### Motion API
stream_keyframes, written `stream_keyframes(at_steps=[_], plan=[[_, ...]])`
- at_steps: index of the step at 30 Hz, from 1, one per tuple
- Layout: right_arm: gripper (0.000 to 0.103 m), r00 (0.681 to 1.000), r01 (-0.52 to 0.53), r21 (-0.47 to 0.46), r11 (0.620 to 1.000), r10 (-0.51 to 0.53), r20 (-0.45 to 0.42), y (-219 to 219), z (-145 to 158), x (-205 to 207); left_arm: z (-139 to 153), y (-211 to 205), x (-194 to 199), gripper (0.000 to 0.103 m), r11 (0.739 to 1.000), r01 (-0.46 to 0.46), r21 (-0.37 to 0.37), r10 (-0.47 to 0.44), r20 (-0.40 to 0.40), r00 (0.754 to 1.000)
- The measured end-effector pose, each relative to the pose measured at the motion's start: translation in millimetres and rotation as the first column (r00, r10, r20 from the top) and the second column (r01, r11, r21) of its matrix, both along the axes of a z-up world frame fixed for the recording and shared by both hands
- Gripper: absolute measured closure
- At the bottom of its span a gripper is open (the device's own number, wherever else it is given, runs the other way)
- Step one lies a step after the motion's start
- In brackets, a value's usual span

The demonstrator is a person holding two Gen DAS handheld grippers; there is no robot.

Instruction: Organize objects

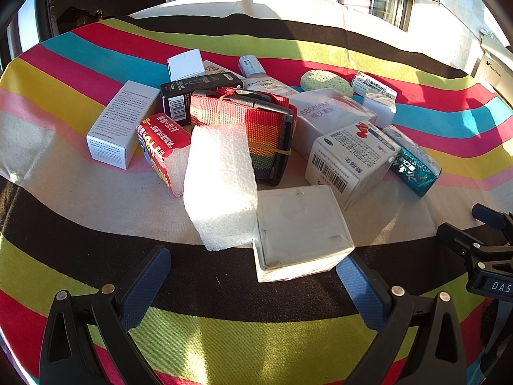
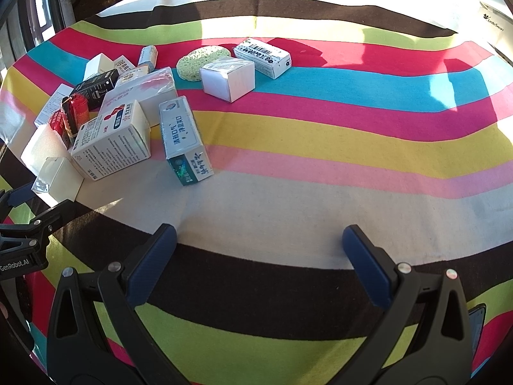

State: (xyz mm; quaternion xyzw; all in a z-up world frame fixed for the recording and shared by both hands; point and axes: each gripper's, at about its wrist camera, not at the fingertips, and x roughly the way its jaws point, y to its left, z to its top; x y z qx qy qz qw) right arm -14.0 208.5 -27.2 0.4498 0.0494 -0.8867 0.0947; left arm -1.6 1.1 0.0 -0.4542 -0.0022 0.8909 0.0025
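Observation:
A heap of small boxes lies on the striped cloth (image 1: pixel 224 337). In the left wrist view my left gripper (image 1: pixel 253 276) is open, its fingers on either side of a clear plastic box (image 1: pixel 298 234) that lies just ahead. Behind it stand a white foam block (image 1: pixel 221 186), a rainbow strap roll (image 1: pixel 256 125), a red box (image 1: pixel 163 147) and a white medicine box (image 1: pixel 349 163). In the right wrist view my right gripper (image 2: pixel 259 250) is open and empty over bare cloth, with a teal-ended box (image 2: pixel 184 141) ahead to the left.
A green sponge (image 2: pixel 203 61), a white cube box (image 2: pixel 229 80) and a barcoded box (image 2: pixel 263 56) lie apart at the back. The left gripper shows at the left edge of the right wrist view (image 2: pixel 19 243). Windows and a white appliance (image 2: pixel 493 25) stand beyond the table.

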Motion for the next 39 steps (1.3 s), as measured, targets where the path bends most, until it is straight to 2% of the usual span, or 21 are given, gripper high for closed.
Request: stream_keyframes(at_steps=[11, 19, 21, 23, 24, 25, 30, 35, 36, 38, 39], plan=[[0.000, 0.997, -0.038, 0.025, 0.999, 0.036, 0.074, -3.1, 0.9, -8.6, 0.0, 0.5, -3.5, 0.000, 1.000, 0.007, 0.001, -0.007, 0.007, 1.000], [0.002, 0.988, -0.142, 0.030, 0.989, 0.140, 0.070, -40.5, 0.2, -55.6, -1.0, 1.5, -4.9, 0.000, 1.000, 0.007, 0.001, -0.007, 0.007, 1.000], [0.009, 0.984, -0.170, 0.025, 0.985, 0.168, 0.061, -49.3, 1.2, -63.4, -1.1, 1.4, -4.9, 0.000, 1.000, 0.007, 0.001, -0.007, 0.007, 1.000], [0.032, 0.976, -0.217, 0.014, 0.976, 0.216, 0.024, -56.0, 5.0, -59.0, -1.0, 1.2, -4.6, 0.000, 1.000, 0.006, 0.001, -0.006, 0.007, 1.000], [0.056, 0.972, -0.236, 0.015, 0.972, 0.236, 0.009, -57.5, 6.5, -54.1, -1.0, 1.1, -4.6, 0.000, 1.000, 0.006, 0.001, -0.006, 0.007, 1.000], [0.069, 0.971, -0.239, 0.022, 0.971, 0.239, 0.006, -58.0, 7.5, -48.8, -1.0, 1.2, -4.6, 0.000, 1.000, 0.006, 0.001, -0.006, 0.007, 1.000], [0.071, 0.969, -0.230, 0.087, 0.969, 0.236, -0.073, -46.2, 5.9, -4.7, -1.0, 1.1, -4.8, 0.000, 1.000, 0.009, 0.001, -0.009, 0.010, 1.000], [0.071, 0.985, -0.152, 0.064, 0.986, 0.156, -0.070, -26.6, 5.7, 11.4, 0.8, 3.5, -6.6, 0.000, 1.000, -0.026, 0.004, 0.026, 0.060, 0.998], [0.071, 0.986, -0.148, 0.059, 0.987, 0.152, -0.070, -25.8, 5.4, 11.5, 1.9, 5.4, -5.3, 0.003, 0.999, -0.032, 0.010, 0.032, 0.054, 0.998], [0.071, 0.985, -0.149, 0.066, 0.987, 0.154, -0.074, -28.3, 5.9, 11.0, 5.3, 13.1, -4.7, 0.021, 0.999, -0.036, -0.003, 0.036, 0.026, 0.999], [0.071, 0.985, -0.149, 0.070, 0.986, 0.154, -0.077, -29.1, 6.0, 11.6, 6.9, 16.2, -5.1, 0.035, 0.999, -0.040, -0.012, 0.041, 0.008, 0.999]])
